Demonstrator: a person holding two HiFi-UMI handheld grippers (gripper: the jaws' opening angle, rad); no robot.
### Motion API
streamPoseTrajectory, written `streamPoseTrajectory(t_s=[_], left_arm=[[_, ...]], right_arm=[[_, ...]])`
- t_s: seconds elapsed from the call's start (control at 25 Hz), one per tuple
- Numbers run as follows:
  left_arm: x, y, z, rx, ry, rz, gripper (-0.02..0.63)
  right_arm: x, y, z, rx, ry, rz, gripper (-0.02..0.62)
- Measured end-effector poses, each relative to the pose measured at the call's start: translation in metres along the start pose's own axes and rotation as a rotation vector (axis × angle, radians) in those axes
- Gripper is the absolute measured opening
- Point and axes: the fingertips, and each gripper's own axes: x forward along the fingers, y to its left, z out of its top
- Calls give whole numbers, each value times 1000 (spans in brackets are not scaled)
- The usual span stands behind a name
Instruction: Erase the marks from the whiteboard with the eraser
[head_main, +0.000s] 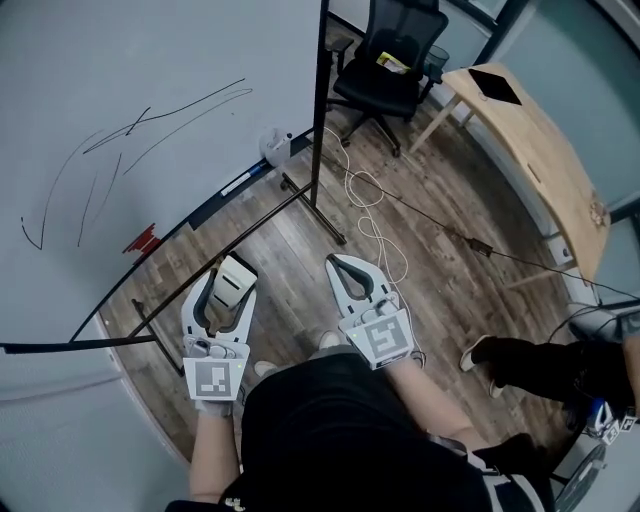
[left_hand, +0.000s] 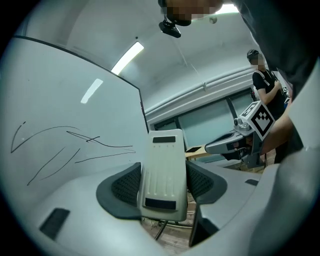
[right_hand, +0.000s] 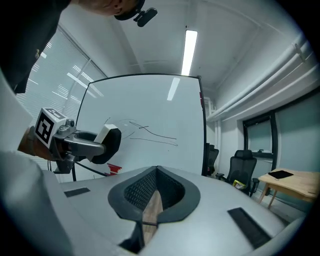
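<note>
I see the whiteboard (head_main: 150, 60) filling the left of the head view, upright on its dark stand (head_main: 322, 110), and it lies ahead and to the left of both tools, so the coming move has to go forward, up and leftward; the wooden floor (head_main: 430, 260) spreads below and to the right, with a pale wooden counter (head_main: 545, 140) at the far right, a black office chair (head_main: 395, 60) beyond the stand and a white cable (head_main: 375, 215) looping across the boards; a second person's legs (head_main: 540, 365) show at the right edge; of the two, the left tool (head_main: 228, 295) is the nearer to the board and it pinches the eraser (left_hand: 162, 175) between its pads, the eraser's long axis running out along the jaws with a ribbed plastic face turned to that tool's camera; I judge the wiping face is on the far side, though I cannot confirm it; the right tool (head_main: 345, 270) hangs beside it over the floor, jaws pressed together on nothing; the eraser is well apart from the board; the marks (head_main: 165, 115), thin dark strokes slanting across the board's middle, sit well above the left tool, untouched; a small red object (head_main: 143, 240) rests at the board's lower edge.
</note>
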Motion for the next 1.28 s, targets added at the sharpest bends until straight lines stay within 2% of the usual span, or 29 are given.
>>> streamPoseTrajectory(t_s=[0.16, 0.32, 0.36, 0.48, 0.52, 0.72, 0.76, 0.84, 0.92, 1.0, 1.28], left_arm=[[19, -22, -2, 14, 20, 8, 281], [40, -38, -2, 32, 36, 3, 280], [46, -40, -3, 62, 47, -10, 281], [66, -43, -5, 319, 80, -116, 281], [74, -40, -5, 332, 79, -122, 281], [118, -9, -13, 44, 42, -11, 280], [129, -1, -13, 24, 29, -2, 281], [150, 14, -11, 77, 13, -16, 281], [170, 26, -11, 219, 24, -58, 281], [188, 39, -13, 290, 39, -78, 281], [235, 74, -17, 282, 41, -43, 281]], right_arm=[[-11, -28, -15, -3, 14, 12, 26], [-13, -60, -25, 46, 17, -1, 26], [-12, -66, -26, 52, 15, -5, 28], [1, -81, -30, 52, 23, -6, 26], [7, -85, -32, 52, 25, -6, 26], [46, -108, -30, 31, 33, -10, 26], [57, -112, -28, 22, 34, -7, 26], [80, -120, -24, 2, 39, 3, 26], [105, -127, -21, -19, 45, 14, 26], [128, -135, -21, -22, 50, 15, 28], [193, -150, -14, -41, 35, 45, 28]])
